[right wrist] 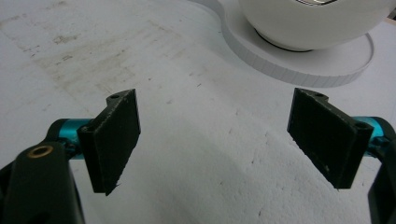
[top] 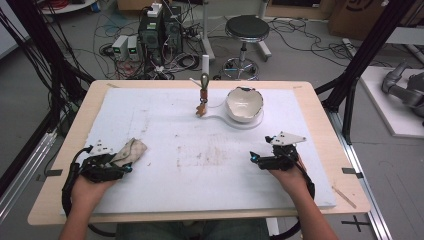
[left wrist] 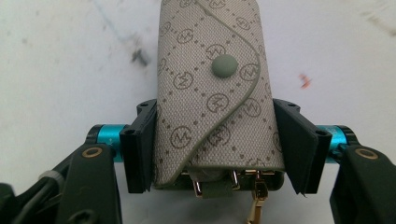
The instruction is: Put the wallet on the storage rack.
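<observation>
The right gripper (right wrist: 215, 140) hangs over the white foam board (right wrist: 196, 116), its two black jaws spread wide with nothing between them — bare, scuffed surface below. Beyond them, a white bowl (right wrist: 313, 21) sits on a round white base (right wrist: 303, 63), well apart from the jaws.

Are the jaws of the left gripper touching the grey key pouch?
Touching. In the left gripper view, both black jaws press against the sides of the key pouch.

Grey floor (top: 310, 45) beyond the bench (top: 320, 125), strewn with cables (top: 107, 30) (black mostly), a round stool (top: 246, 28), computer towers (top: 160, 30).
</observation>
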Action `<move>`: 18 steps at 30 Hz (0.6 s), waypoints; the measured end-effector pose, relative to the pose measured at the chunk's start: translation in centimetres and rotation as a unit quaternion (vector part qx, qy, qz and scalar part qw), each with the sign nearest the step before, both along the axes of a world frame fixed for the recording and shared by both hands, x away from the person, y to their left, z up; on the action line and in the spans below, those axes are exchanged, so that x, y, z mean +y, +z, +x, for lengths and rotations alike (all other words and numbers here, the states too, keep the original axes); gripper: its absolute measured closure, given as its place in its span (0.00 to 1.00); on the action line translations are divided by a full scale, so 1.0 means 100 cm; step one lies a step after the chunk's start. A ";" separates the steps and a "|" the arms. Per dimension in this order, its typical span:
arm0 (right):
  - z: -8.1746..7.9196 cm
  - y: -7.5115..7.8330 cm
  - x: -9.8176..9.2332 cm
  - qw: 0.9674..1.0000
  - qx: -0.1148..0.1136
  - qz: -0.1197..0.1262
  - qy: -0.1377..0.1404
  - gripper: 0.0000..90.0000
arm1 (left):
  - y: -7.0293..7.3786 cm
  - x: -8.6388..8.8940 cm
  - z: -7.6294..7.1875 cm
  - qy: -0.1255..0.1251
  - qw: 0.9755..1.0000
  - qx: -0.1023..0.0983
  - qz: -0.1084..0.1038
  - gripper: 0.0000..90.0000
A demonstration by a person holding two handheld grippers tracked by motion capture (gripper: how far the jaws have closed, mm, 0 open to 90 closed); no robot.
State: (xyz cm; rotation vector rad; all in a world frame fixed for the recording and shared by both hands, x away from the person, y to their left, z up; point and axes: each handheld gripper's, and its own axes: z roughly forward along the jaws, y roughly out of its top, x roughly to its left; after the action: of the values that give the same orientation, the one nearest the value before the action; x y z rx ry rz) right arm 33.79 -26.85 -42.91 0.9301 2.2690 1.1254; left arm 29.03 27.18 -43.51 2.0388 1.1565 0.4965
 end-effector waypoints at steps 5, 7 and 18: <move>-0.002 0.001 -0.001 1.000 0.000 0.002 -0.004 0.19 | 0.018 -0.019 0.002 -0.047 0.999 -0.015 -0.005 0.41; -0.004 0.001 -0.002 1.000 -0.003 0.001 -0.004 0.19 | 0.023 -0.028 0.007 -0.070 0.997 -0.011 -0.007 0.41; -0.020 0.000 -0.012 1.000 -0.004 -0.001 -0.010 0.19 | 0.055 -0.089 0.040 -0.171 0.985 -0.024 -0.003 0.41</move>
State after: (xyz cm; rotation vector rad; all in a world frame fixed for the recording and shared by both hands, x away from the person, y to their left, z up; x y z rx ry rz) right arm 31.78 -28.05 -42.89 0.9428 2.2493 1.1172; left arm 32.98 18.26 -37.99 2.1498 0.7554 0.3685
